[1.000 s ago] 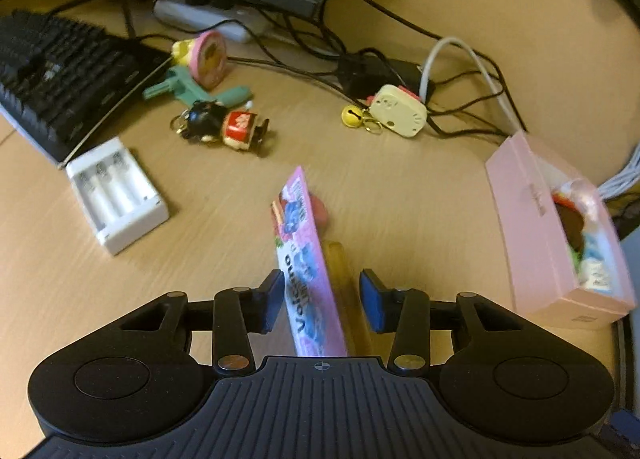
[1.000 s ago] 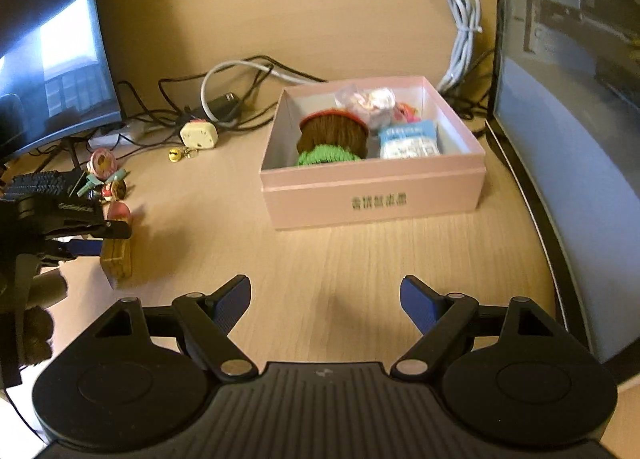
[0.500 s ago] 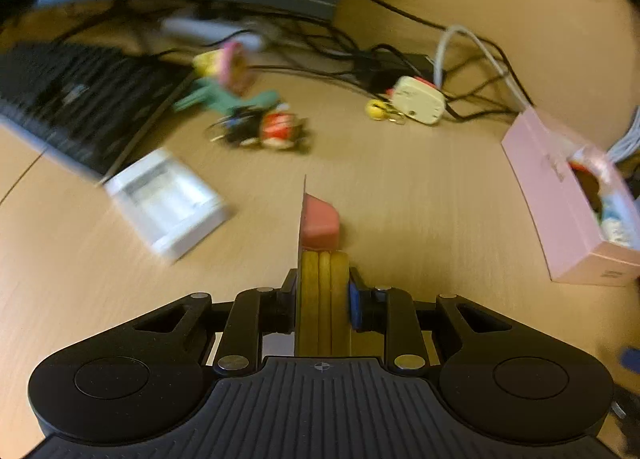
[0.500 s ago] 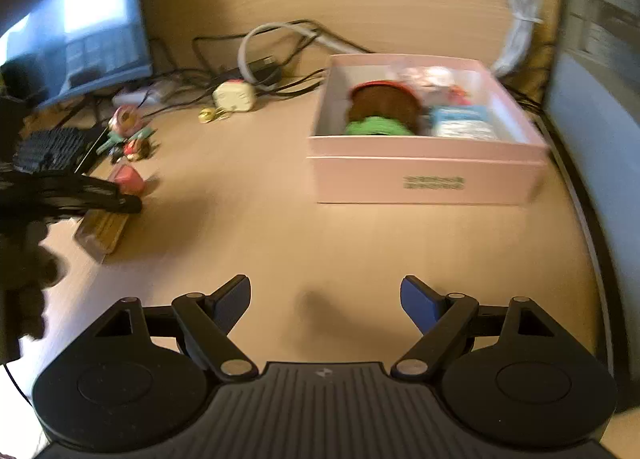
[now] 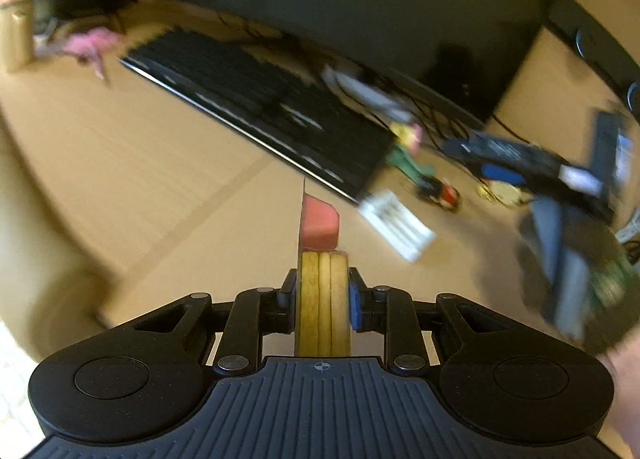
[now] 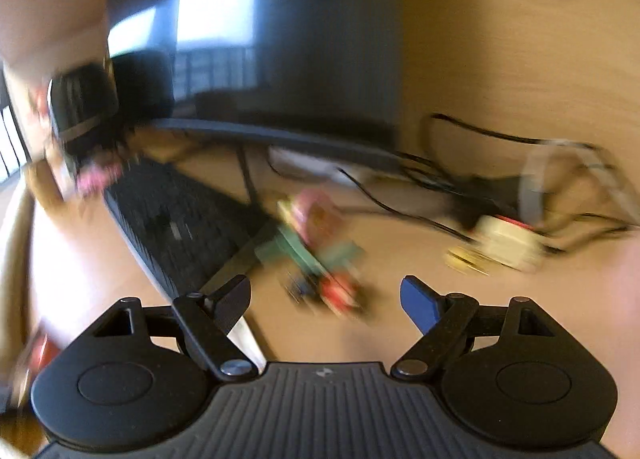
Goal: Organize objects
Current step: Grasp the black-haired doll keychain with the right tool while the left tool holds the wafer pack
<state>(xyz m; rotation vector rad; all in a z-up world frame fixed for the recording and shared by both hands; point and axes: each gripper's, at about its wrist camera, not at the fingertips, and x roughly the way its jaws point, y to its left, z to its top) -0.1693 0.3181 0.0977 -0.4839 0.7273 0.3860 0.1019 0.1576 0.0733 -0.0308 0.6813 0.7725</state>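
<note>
Left gripper [image 5: 322, 295] pinching packet [image 5: 322, 299] (edge-on, pink tip); right gripper [image 6: 325, 299] spread above blurred toys [image 6: 320, 259].

The left hand-held gripper [image 5: 322, 295] is black, its base ribbed with fine ridges, and one pad shows blue beside the yellow layered block [image 5: 322, 299] with a salmon-pink piece [image 5: 320, 227] above it; beyond lie a tan, faintly wood-grained counter [image 5: 132, 179], a black keyboard [image 5: 260, 115] with a thin silver edge, and a white battery case [image 5: 396, 223]. The right hand-held gripper [image 6: 325, 299] is black too, with one finger [image 6: 420, 299] faced in blue, and ahead of it blur a teal-green and pink toy [image 6: 310, 235], a red-and-black figure [image 6: 336, 291], a cream charm [image 6: 506, 243] with a gold bell [image 6: 466, 259], and black cables [image 6: 400, 211].
</note>
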